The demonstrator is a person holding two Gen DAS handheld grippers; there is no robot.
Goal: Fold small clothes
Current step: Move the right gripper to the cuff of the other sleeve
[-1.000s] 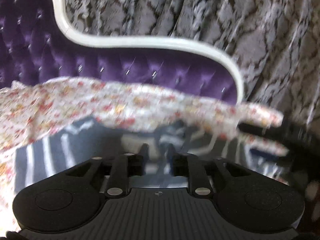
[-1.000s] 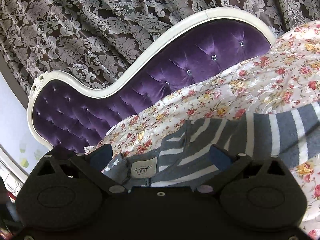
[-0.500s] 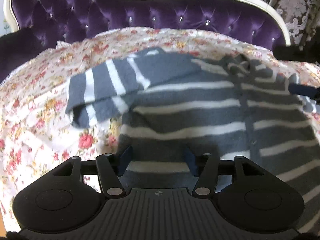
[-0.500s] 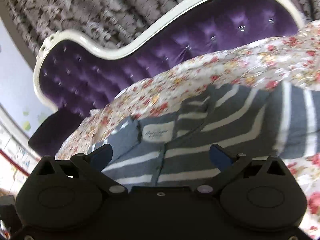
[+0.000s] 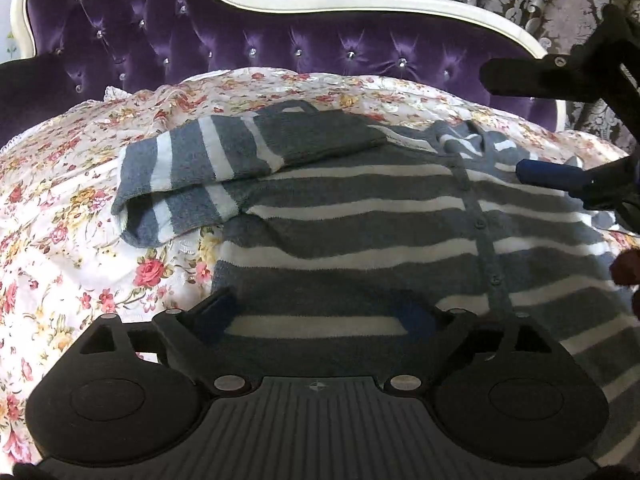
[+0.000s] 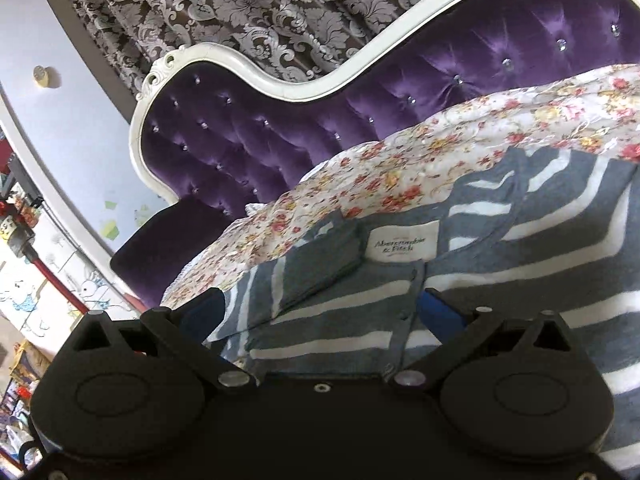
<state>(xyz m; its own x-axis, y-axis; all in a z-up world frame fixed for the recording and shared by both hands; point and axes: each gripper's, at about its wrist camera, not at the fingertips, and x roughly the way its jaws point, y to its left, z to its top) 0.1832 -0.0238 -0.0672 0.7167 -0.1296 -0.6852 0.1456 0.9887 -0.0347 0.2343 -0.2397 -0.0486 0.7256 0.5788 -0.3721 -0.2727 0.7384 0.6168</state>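
Observation:
A grey cardigan with white stripes (image 5: 360, 232) lies spread, buttons up, on a floral sheet (image 5: 60, 240). One sleeve (image 5: 224, 160) is folded back over its upper left. My left gripper (image 5: 316, 316) hovers low over the hem; its jaws are opening, the knit lies under them and the pads do not press it. My right gripper (image 6: 320, 312) stands wide open over the button band just below the collar label (image 6: 400, 242). In the left wrist view the right gripper (image 5: 536, 128) comes in from the right edge.
The sheet covers a purple tufted sofa (image 5: 280, 48) with a white curved frame (image 5: 360, 4). Patterned curtains (image 6: 280, 12) hang behind it. A person's fingers (image 5: 628, 268) show at the right edge. A cluttered room corner (image 6: 24, 240) lies to the left.
The left gripper has dropped toward the sofa and its jaws have spread wide, letting go of the cloth. The cardigan now lies flat. The right gripper has shifted closer to the collar, still open.

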